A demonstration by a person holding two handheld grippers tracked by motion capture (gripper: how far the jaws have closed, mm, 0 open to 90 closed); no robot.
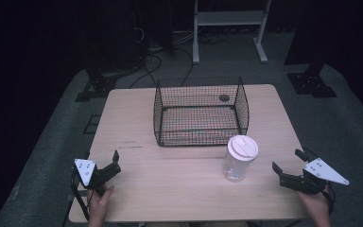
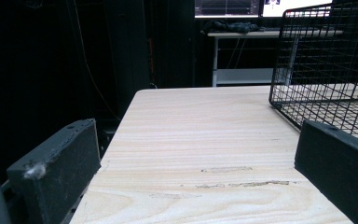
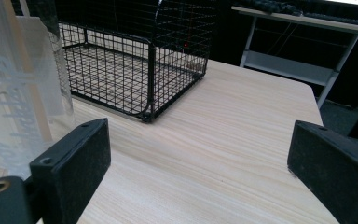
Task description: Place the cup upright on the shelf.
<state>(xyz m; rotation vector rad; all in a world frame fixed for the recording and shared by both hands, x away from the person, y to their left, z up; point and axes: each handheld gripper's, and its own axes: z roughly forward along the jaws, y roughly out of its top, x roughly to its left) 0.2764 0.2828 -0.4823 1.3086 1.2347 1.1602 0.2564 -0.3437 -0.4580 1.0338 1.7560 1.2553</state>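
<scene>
counter [image 1: 170,189]: pale wood-grain laminate, smooth, matt, a few scuffs
basket [image 1: 201,113]: black wire mesh, coated metal
jar [image 1: 238,163]: clear glossy plastic, white matt lid
fingers [image 3: 74,161]: black, matt, rubbery pads

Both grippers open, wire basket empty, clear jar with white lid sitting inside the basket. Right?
Not quite: the jar stands on the table in front of the wire basket, outside it, as the high view shows. The rest holds: left gripper and right gripper open.

Wooden table [image 1: 170,189], wire basket [image 1: 201,112], clear jar [image 1: 239,158]
</scene>
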